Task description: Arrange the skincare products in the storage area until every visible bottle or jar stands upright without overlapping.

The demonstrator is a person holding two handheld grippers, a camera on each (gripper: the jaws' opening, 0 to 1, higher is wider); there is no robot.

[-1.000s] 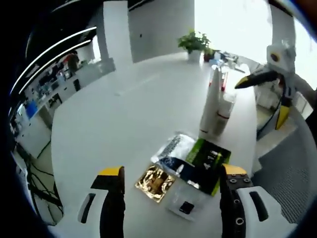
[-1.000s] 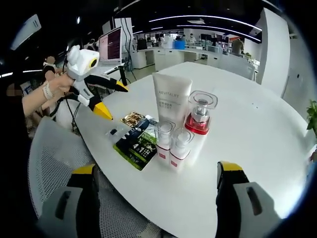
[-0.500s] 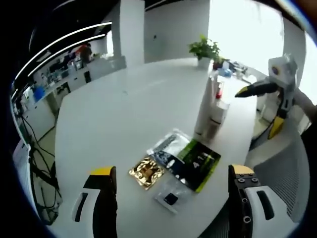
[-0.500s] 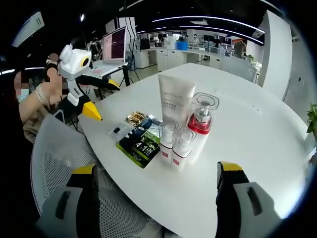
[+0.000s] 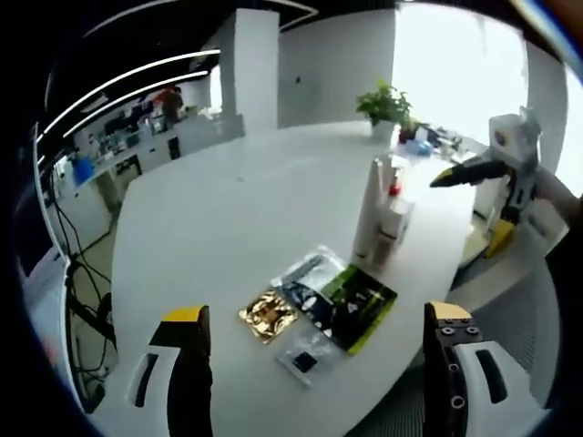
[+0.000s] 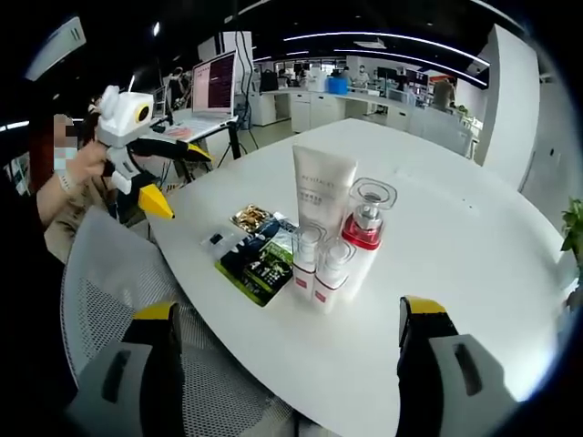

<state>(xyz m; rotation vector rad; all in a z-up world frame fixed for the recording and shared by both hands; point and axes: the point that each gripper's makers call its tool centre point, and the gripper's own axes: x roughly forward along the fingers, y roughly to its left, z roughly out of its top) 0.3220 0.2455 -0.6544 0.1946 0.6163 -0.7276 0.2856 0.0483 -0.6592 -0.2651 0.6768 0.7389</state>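
Note:
A tall white tube (image 6: 321,191), a clear bottle with a red collar (image 6: 364,228) and two small red-labelled pump bottles (image 6: 305,259) stand upright in a tight cluster on the white table (image 6: 437,228). The same cluster (image 5: 378,214) appears in the left gripper view. Flat sachets lie beside it: gold (image 5: 269,316), green (image 5: 357,296), a small clear one (image 5: 305,360). My left gripper (image 5: 316,312) hangs open and empty before the table edge, also seen as the left gripper (image 6: 179,179) off to the left. My right gripper (image 6: 287,309) is open and empty, seen too as the right gripper (image 5: 469,209).
A grey mesh chair (image 6: 100,291) sits between my right gripper and the table. A potted plant (image 5: 387,102) stands at the table's far side. A person's hand (image 6: 77,168) holds the left gripper. A laptop (image 6: 217,82) and desks fill the background.
Both cameras have drawn back a little from the table. The left gripper has moved further off the table's edge. The products and sachets have stayed put.

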